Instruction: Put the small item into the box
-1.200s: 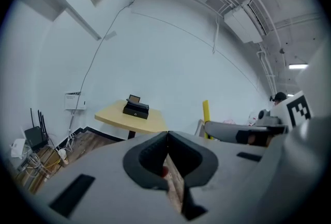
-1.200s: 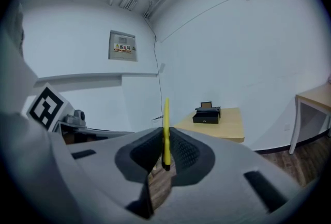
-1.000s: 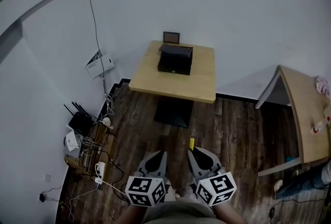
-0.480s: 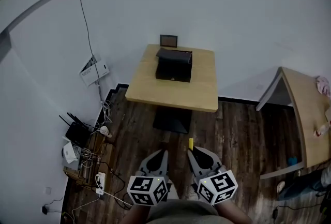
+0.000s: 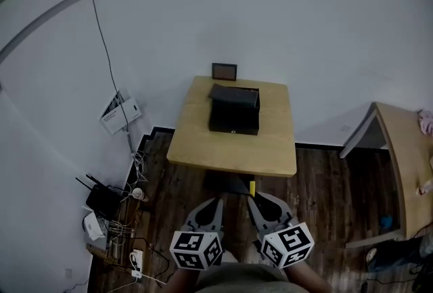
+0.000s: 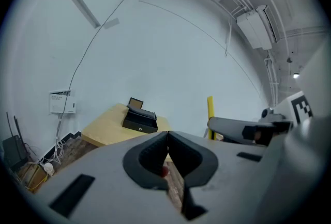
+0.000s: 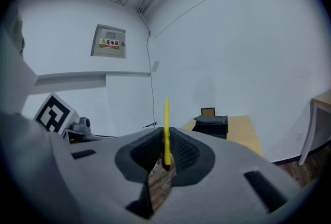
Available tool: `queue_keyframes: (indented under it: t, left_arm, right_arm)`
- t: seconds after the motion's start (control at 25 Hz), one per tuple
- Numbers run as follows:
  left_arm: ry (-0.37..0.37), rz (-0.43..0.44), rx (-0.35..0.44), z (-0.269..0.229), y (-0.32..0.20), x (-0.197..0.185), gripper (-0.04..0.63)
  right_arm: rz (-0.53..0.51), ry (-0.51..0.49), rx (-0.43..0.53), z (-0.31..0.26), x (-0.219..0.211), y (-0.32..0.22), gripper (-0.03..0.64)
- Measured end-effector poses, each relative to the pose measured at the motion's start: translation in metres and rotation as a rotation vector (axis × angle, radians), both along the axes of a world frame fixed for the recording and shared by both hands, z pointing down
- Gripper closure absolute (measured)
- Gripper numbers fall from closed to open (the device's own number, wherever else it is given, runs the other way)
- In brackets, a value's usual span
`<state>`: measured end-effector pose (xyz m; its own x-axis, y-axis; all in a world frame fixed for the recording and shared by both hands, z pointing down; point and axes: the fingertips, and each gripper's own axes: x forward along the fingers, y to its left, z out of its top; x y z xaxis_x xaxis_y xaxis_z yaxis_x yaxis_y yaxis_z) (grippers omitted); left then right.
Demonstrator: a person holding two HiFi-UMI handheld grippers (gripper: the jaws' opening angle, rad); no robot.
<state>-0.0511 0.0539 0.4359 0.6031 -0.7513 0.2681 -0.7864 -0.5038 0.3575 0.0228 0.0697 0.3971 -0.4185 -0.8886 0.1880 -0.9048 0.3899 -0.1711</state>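
Observation:
A thin yellow stick-shaped item (image 7: 166, 124) stands upright between the jaws of my right gripper (image 5: 253, 195), which is shut on it; the yellow tip (image 5: 252, 187) pokes out past the jaws in the head view. My left gripper (image 5: 214, 202) is shut with nothing in it. Both are held low in front of me, short of the table. A black box (image 5: 234, 111) with its lid raised sits on the far half of a small wooden table (image 5: 223, 149). The box also shows in the left gripper view (image 6: 139, 120) and the right gripper view (image 7: 211, 125).
A small framed picture (image 5: 224, 72) stands behind the box against the white wall. Routers and tangled cables (image 5: 115, 210) lie on the floor at the left. A second wooden table (image 5: 406, 163) stands at the right. Dark wood flooring (image 5: 318, 183) lies between.
The table and box have come closer and lower in the head view as I move forward. Both grippers keep their place and grip.

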Motion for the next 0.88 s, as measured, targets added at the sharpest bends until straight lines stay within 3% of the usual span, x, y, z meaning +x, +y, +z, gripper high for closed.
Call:
queue_keyframes:
  t: [0.48, 0.88]
  left_arm:
    - [0.01, 0.066, -0.017, 0.008, -0.121, -0.009, 0.592]
    - [0.008, 0.106, -0.039, 0.019, -0.176, -0.014, 0.592]
  right_arm:
    - [0.055, -0.002, -0.003, 0.006, -0.011, -0.123, 0.584]
    - [0.105, -0.003, -0.027, 0.015, -0.011, -0.176, 0.584]
